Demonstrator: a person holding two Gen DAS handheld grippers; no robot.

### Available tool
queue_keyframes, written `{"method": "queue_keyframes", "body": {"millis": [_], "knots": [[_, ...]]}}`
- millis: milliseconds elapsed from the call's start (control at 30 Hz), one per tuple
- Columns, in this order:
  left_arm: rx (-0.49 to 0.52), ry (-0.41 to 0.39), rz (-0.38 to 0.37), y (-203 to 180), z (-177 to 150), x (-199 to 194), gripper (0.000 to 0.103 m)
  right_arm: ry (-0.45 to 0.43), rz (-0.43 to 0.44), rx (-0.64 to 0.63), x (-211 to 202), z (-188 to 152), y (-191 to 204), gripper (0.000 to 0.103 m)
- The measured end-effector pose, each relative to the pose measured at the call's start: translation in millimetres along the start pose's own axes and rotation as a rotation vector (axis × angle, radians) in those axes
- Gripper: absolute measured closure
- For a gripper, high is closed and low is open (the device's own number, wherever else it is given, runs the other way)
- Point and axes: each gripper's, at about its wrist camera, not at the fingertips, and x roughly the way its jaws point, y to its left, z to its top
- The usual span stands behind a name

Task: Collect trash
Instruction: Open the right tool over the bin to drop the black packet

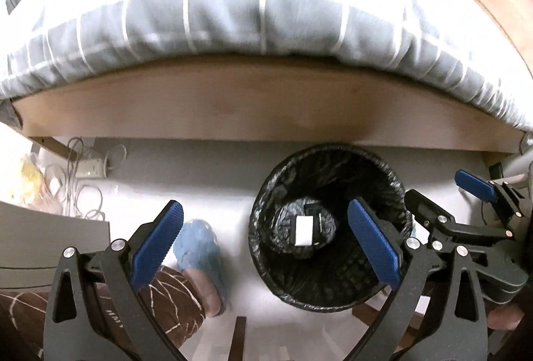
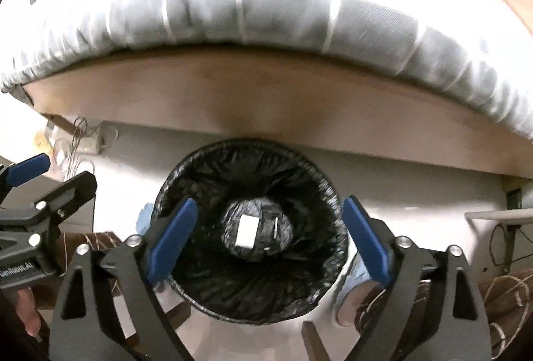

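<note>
Right hand-held gripper (image 2: 266,241) spread wide, empty; white trash (image 2: 246,231) below in bin (image 2: 200,294).

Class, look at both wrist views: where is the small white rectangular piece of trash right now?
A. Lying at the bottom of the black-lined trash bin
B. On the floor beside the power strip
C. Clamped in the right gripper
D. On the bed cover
A: the white piece lies on the liner at the bottom of the trash bin, and the right gripper above it is open and empty.

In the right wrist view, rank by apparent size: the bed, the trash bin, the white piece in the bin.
1. bed, largest.
2. trash bin, though its nearness inflates it.
3. white piece, smallest.
</note>
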Motion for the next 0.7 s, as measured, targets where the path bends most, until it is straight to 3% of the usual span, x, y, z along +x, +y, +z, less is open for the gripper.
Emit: {"method": "queue_keyframes", "body": {"millis": [167,700], "knots": [[0.003,-0.061,-0.013,-3.3,9.6,-24.6,0.006,-0.096,-0.036,0.031,-30.6,8.9,-9.6,0.008],[-0.004,-0.23,-0.04,-20.8,53.3,-94.7,0.006,-0.33,-0.075,0.111,-127.7,54.8,-50.0,0.008]]}}
